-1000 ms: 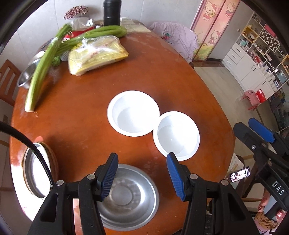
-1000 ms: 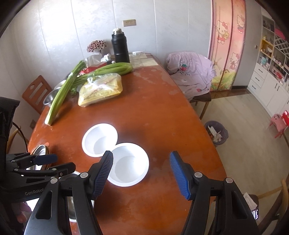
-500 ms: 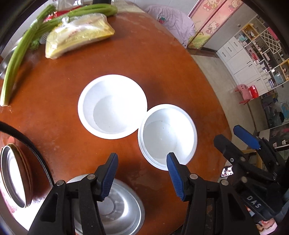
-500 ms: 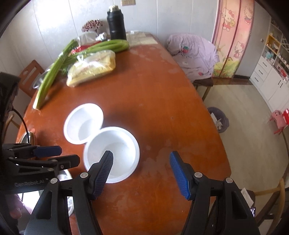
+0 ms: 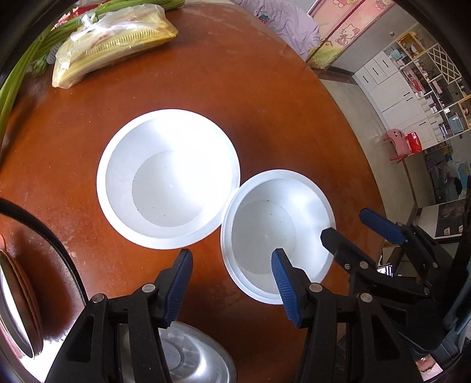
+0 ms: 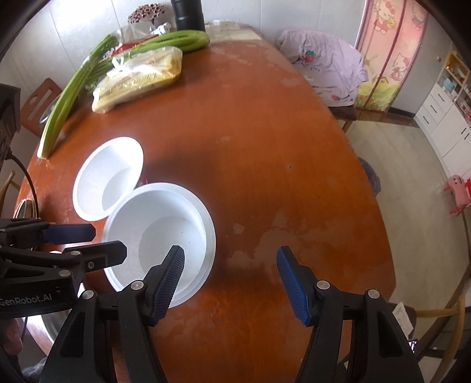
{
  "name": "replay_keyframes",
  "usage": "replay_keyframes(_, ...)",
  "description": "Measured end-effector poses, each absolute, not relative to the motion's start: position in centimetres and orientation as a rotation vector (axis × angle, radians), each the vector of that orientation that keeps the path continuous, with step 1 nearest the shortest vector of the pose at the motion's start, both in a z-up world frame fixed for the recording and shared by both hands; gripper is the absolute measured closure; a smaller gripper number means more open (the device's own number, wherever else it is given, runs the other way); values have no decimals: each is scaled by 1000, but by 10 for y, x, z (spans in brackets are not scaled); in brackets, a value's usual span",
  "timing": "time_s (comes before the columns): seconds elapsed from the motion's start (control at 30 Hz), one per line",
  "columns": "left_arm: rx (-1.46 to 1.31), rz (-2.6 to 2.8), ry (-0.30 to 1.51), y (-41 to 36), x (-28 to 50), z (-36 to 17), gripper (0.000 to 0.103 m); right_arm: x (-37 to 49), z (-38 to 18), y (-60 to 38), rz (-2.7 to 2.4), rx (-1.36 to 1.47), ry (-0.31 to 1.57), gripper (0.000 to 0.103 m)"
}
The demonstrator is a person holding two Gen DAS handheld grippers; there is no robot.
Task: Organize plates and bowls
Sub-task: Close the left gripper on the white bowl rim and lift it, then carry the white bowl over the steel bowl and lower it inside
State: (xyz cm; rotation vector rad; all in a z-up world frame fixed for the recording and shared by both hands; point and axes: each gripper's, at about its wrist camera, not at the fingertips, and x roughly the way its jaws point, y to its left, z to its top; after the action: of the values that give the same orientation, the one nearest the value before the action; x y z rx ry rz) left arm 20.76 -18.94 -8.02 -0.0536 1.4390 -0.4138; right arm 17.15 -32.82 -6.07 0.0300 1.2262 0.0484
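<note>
While looking down from the left wrist, found the left tool [image 5: 231, 256] at lower centre, jaws moderately apart and gripping nothing. Saw its right pad over the inside of the nearer white bowl [image 5: 265, 224] and its left pad over bare table [image 5: 235, 88], with the bowl's near-left rim framed between them. Could not tell whether either pad touched the bowl. Noted a steel bowl [image 5: 188, 359] below those fingers at the bottom edge, and a stack of round dishes [image 5: 17, 303] at the left edge. Spotted the right tool [image 5: 346, 222] coming in from lower right, one finger over the same bowl's right rim.

From the right wrist, found the right tool [image 6: 230, 252] at lower centre, jaws fairly wide and empty, left pad over the nearer white bowl [image 6: 164, 224], right pad over the table [image 6: 265, 147]. Saw the left tool [image 6: 107, 238] at the left edge.

Placed the farther white bowl [image 5: 167, 179] [image 6: 109, 176] just beyond, rims meeting. Farther back, at upper left, noted a clear bag of yellow contents [image 6: 138, 79], green stalks [image 6: 67, 100] and a black flask [image 6: 188, 14].
</note>
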Motion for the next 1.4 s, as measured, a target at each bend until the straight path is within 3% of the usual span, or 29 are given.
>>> replay_keyframes(0.2, -38, -417, 1440, -194, 212, -84, 49, 179, -75, -325, 66, 28, 1247, 37)
replay_keyframes(0.33, -45, -433, 1441, -198, 214, -86, 53, 182, -81, -321, 82, 27, 1257, 47)
replay_keyframes(0.37, -47, -440, 1441, -199, 214, -86, 60, 182, -82, -320, 87, 25, 1257, 48)
replay_keyframes(0.47, -37, -453, 1442, -203, 214, -86, 66, 182, -82, -314, 120, 16, 1252, 60)
replay_keyframes(1.4, -2, -487, 1314, -192, 193, -36, 67, 157, -42, -294, 190, 23, 1169, 61)
